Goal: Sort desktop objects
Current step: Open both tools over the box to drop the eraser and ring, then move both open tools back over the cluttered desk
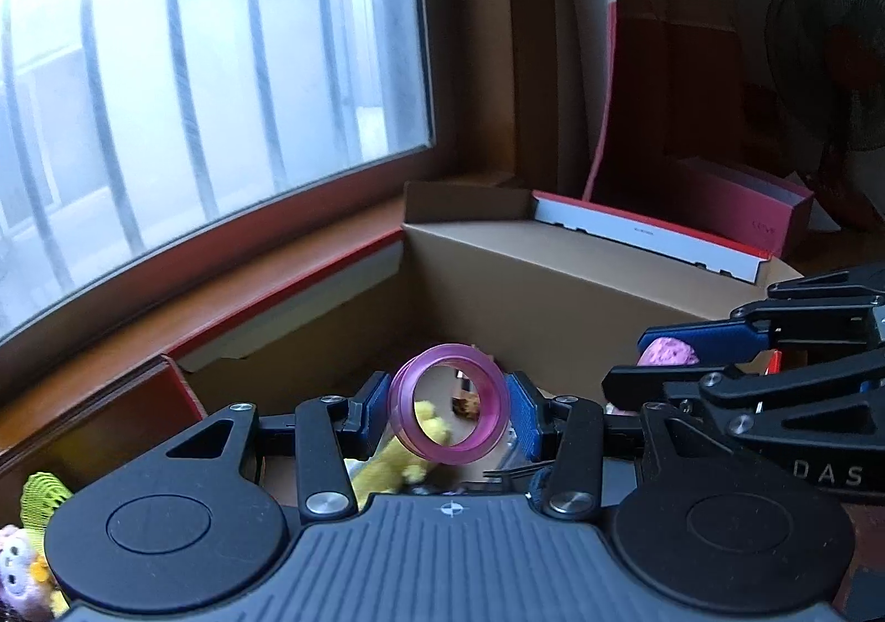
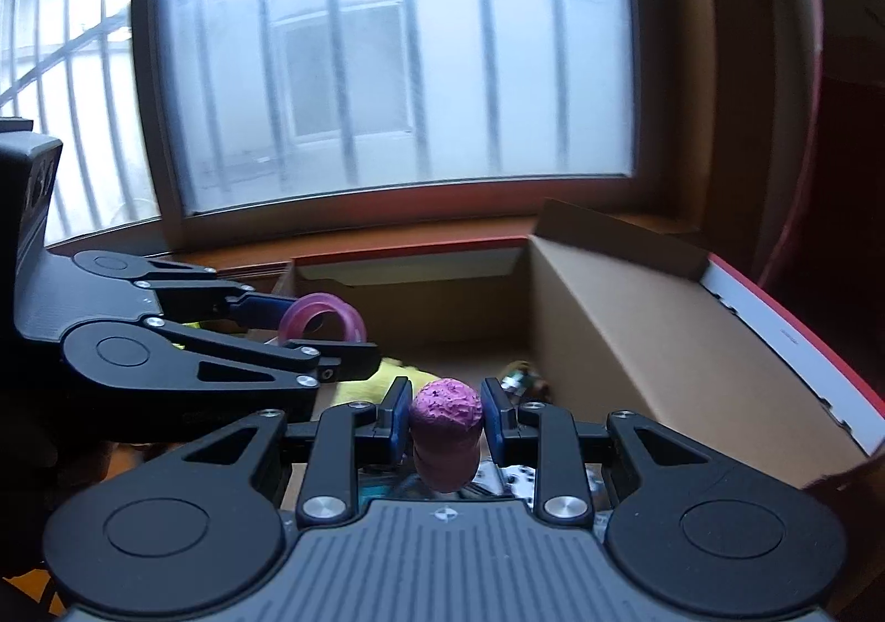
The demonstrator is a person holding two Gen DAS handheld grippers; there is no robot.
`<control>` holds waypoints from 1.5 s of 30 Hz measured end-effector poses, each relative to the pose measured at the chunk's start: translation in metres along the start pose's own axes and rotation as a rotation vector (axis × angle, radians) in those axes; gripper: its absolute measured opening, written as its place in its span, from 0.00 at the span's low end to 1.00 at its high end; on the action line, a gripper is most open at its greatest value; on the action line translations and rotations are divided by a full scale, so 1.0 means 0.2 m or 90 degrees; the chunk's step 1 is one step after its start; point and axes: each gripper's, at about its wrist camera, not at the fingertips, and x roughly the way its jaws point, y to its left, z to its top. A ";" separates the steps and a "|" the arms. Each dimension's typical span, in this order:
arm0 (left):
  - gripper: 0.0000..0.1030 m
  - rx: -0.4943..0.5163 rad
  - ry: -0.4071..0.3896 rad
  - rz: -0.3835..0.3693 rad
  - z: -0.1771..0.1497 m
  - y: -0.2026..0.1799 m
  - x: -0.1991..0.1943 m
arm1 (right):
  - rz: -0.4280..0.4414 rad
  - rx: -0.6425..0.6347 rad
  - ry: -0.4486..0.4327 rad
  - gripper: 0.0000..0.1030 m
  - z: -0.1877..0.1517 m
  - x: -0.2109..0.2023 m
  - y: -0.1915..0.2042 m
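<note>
Rings first: the left hand-held gripper (image 1: 449, 409) is closed on a pink ring (image 1: 449, 405), pads pressed against its two sides, the hole facing the camera. Beside it, the right hand-held gripper (image 2: 447, 420) clamps a purple cork-shaped lump (image 2: 446, 431) upright between its pads. Both loads hang over the open cardboard box (image 2: 608, 323), so the step in hand looks like the drop-off: two picks made, neither let go. The next move probably calls for lowering each piece into the box and opening the jaws, with care that the two grippers, close side by side, do not knock together.

Below them in the box lie a yellow plush toy (image 1: 406, 456) and other small items too blurred to name. The box has a red-and-white lid (image 1: 652, 237) standing open at its far side. Beyond, a wooden sill (image 1: 221, 301) runs under a barred window (image 1: 193, 68); a fan (image 1: 829, 68) stands in the dim right corner.
</note>
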 end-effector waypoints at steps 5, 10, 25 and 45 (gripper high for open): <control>0.45 0.002 0.013 -0.010 0.00 -0.03 0.06 | -0.022 0.009 0.012 0.28 -0.02 0.01 -0.06; 0.45 0.002 0.021 -0.017 -0.01 -0.06 0.09 | -0.034 0.005 0.021 0.28 -0.03 0.02 -0.08; 0.67 -0.005 0.017 0.011 -0.02 -0.07 0.02 | -0.050 -0.005 -0.002 0.35 -0.02 -0.06 -0.03; 0.99 -0.079 0.039 0.158 -0.39 0.33 -0.46 | 0.031 -0.042 -0.028 0.60 0.01 -0.07 0.44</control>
